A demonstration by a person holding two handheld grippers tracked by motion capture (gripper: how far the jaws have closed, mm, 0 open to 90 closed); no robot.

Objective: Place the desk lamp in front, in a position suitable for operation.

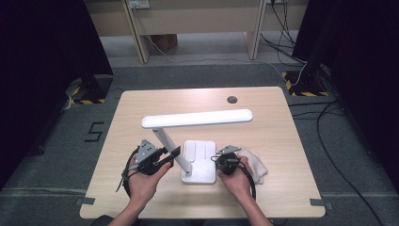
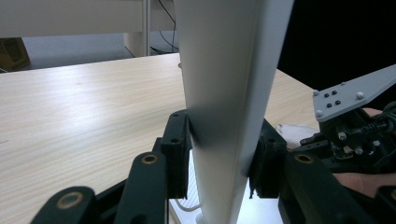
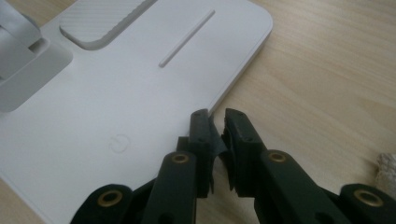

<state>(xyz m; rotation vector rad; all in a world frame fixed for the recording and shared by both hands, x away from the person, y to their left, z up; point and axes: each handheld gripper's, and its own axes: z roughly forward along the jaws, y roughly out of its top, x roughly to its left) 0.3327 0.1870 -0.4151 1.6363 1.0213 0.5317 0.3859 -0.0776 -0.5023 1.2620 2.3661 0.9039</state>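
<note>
A white desk lamp stands on the wooden table [image 1: 141,103]. Its long bar head [image 1: 197,117] is level, its slanted arm [image 1: 164,139] [image 2: 229,84] runs down to a flat base [image 1: 201,162] [image 3: 116,93]. My left gripper [image 1: 172,157] [image 2: 222,154] is shut on the arm, one pad on each side. My right gripper [image 1: 216,158] [image 3: 217,122] is shut with nothing between its jaws, its tips low over the base's right edge beside a round touch mark [image 3: 119,142]. The left gripper view also takes in the right gripper [image 2: 355,130] farther off.
A crumpled white cloth [image 1: 255,162] [image 3: 385,168] lies on the table just right of my right hand. A round cable hole [image 1: 232,99] sits near the far edge. Beyond the table are wooden furniture legs, cables and dark screens.
</note>
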